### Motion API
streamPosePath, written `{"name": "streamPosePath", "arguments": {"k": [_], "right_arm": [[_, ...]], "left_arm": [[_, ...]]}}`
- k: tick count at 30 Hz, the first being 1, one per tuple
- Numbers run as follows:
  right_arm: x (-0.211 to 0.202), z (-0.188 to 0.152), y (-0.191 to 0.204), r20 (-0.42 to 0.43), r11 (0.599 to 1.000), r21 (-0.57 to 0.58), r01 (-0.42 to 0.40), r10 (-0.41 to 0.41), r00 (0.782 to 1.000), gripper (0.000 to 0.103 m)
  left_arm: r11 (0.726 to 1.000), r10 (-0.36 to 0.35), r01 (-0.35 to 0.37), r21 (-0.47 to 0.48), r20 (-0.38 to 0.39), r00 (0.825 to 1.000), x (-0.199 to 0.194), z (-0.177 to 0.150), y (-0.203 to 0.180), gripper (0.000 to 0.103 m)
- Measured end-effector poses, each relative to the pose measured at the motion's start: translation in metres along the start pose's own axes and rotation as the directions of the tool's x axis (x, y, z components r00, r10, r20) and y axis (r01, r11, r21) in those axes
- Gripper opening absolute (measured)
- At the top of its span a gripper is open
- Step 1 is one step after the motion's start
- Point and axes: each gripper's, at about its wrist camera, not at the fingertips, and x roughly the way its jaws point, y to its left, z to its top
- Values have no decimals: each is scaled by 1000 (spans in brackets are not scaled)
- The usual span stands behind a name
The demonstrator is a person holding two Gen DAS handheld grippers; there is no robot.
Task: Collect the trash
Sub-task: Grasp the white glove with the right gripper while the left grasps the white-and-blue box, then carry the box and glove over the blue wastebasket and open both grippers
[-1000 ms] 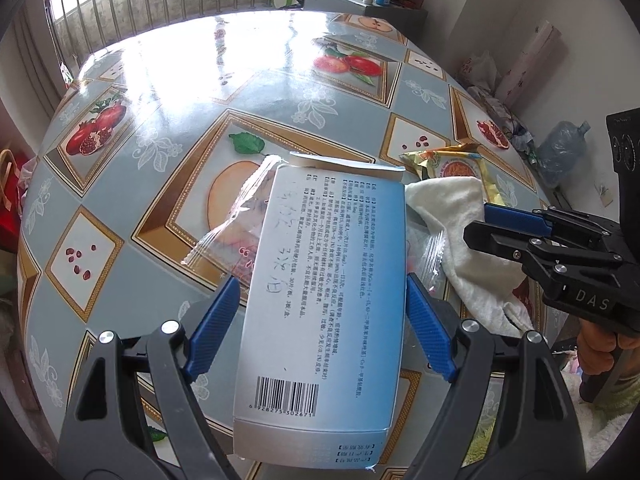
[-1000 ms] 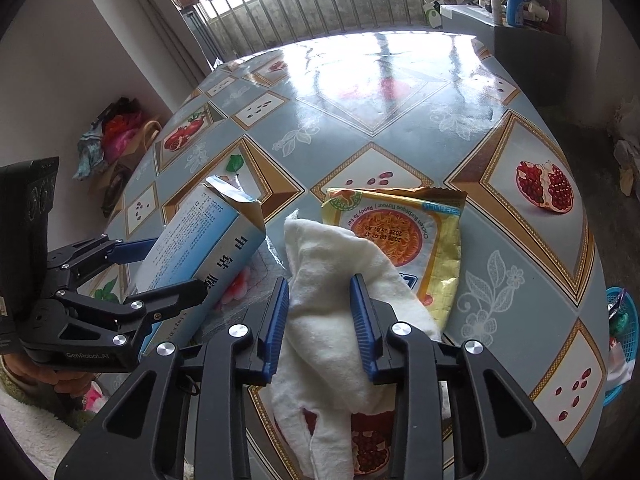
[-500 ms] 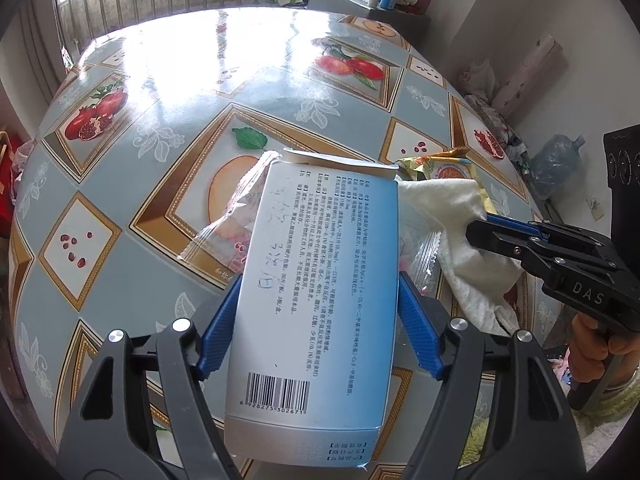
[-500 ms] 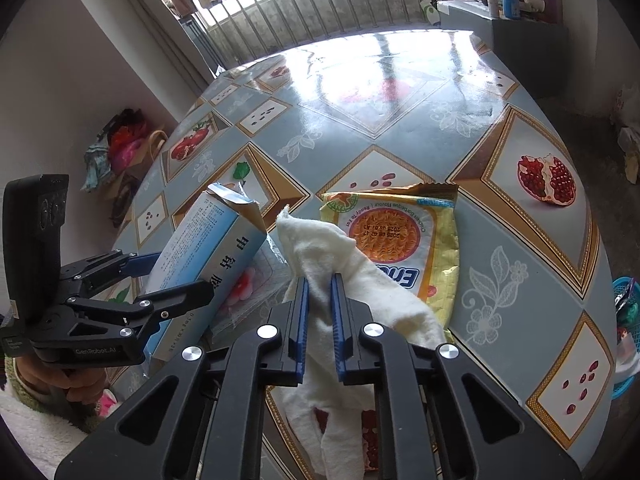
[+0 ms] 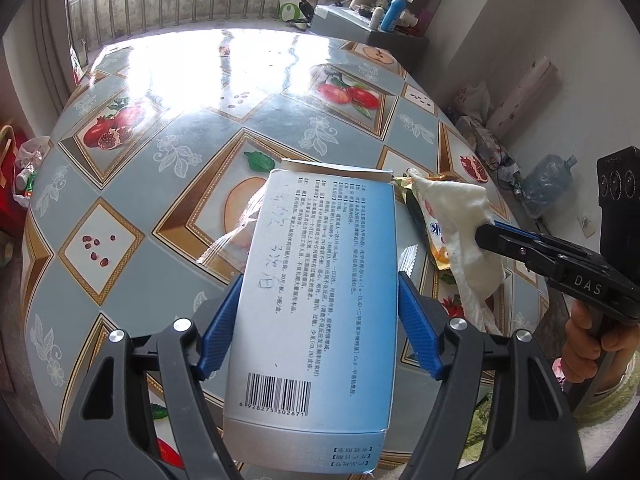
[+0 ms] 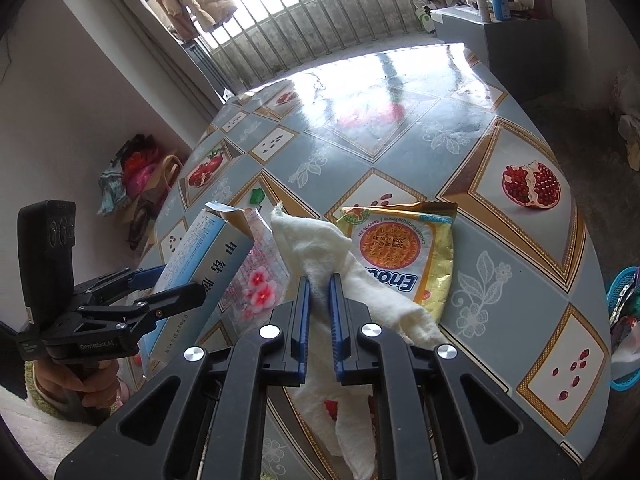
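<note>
My left gripper is shut on a blue and white cardboard box, pads pressed to its two long sides, and holds it tilted above the table. The box and left gripper also show at the left of the right wrist view. My right gripper is shut on a fold of a white cloth, which is lifted and drapes down onto the table. From the left wrist view the right gripper pinches the cloth. A yellow noodle wrapper lies flat under the cloth's far edge.
A clear plastic bag with pink flowers lies between box and cloth. The round table has a glossy fruit-patterned cover. A blue basket with wrappers stands on the floor at the right. A water bottle lies by the wall.
The right gripper's jaws came together on the white cloth and raised a fold of it. The left gripper tightened on the box and lifted it a little.
</note>
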Motion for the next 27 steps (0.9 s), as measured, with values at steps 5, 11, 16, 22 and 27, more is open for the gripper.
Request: {"name": "streamPosePath", "arguments": {"k": [5, 11, 16, 22, 27], "right_arm": [[-21, 3, 0, 39, 999, 21, -35, 34, 999, 10], [-55, 7, 5, 112, 998, 24, -61, 58, 992, 9], [-80, 8, 6, 179, 996, 42, -82, 73, 981, 9], [-126, 4, -9, 322, 994, 87, -70, 38, 946, 9], [-178, -3, -46, 444, 982, 183, -49, -38, 895, 9]], "left_arm": [[999, -39, 39, -36, 14, 999, -11, 3, 5, 69], [999, -53, 54, -8, 74, 996, -32, 11, -6, 69], [994, -98, 92, 58, 122, 988, -49, 25, -25, 69], [972, -180, 156, 176, 130, 975, -54, 59, -69, 69], [924, -258, 212, 319, 111, 960, -49, 84, -132, 69]]}}
